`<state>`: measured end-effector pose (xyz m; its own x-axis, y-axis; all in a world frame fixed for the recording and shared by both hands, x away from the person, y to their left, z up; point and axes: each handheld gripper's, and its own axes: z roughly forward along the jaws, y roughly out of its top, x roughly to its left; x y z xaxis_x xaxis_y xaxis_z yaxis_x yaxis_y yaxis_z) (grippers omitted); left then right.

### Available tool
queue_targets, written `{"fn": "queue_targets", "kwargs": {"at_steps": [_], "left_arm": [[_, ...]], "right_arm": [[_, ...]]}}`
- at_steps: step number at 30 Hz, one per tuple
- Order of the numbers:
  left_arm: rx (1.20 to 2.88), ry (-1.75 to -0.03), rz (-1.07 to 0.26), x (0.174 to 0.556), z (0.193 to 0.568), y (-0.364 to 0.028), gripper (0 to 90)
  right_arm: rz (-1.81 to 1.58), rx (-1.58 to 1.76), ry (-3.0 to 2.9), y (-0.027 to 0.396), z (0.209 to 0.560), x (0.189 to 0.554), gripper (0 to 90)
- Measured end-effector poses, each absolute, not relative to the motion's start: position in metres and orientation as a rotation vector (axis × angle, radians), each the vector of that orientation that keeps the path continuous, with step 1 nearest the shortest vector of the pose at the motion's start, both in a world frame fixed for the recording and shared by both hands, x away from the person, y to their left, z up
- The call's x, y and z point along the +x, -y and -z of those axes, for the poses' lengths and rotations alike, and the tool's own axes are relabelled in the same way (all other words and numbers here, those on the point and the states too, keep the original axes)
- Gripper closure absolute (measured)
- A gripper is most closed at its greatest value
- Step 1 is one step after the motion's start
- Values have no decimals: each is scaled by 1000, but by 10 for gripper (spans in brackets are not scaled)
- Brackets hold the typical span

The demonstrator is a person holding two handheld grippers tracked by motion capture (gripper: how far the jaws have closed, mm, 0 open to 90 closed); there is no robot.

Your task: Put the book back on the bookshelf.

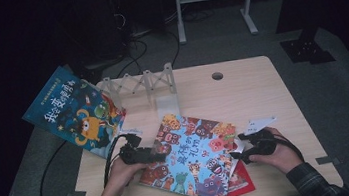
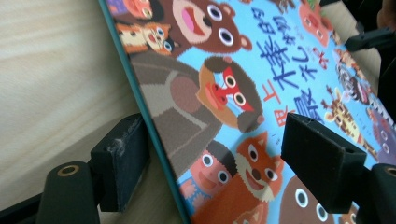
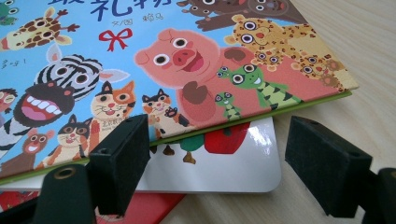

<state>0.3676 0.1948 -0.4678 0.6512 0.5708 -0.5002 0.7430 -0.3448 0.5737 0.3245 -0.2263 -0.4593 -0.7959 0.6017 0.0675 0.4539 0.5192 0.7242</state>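
A picture book with cartoon animals on a light blue cover (image 1: 191, 151) lies near the table's front, on top of a white book (image 3: 233, 163) and a red book (image 1: 238, 183). My left gripper (image 1: 157, 156) is at its left edge. In the left gripper view, the gripper (image 2: 219, 154) stands open with the book's edge (image 2: 159, 140) between the jaws: one pad sits against the edge and the other stands over the cover. My right gripper (image 1: 237, 151) is at the book's right side. There it (image 3: 219, 158) is open, with the cover's corner (image 3: 177, 56) just beyond the pads.
A second picture book with a dark blue cover (image 1: 76, 112) leans at the table's back left, next to a white zigzag rack (image 1: 145, 81). The wooden table (image 1: 242, 94) has a small round hole (image 1: 217, 76) near its far edge. Cables trail off the left side.
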Motion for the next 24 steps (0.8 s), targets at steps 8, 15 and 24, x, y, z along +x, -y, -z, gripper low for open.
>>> {"fn": "queue_targets", "kwargs": {"at_steps": [8,15,24], "left_arm": [[2043,-1027,269,369,468,-197,231],[2019,-1056,325,371,467,-201,237],[2025,-1058,387,379,468,-203,290]], "right_arm": [[-1136,892,-2558,223,461,326,158],[-1136,880,-2562,220,462,330,128],[-1144,879,-2578,221,463,334,110]]}}
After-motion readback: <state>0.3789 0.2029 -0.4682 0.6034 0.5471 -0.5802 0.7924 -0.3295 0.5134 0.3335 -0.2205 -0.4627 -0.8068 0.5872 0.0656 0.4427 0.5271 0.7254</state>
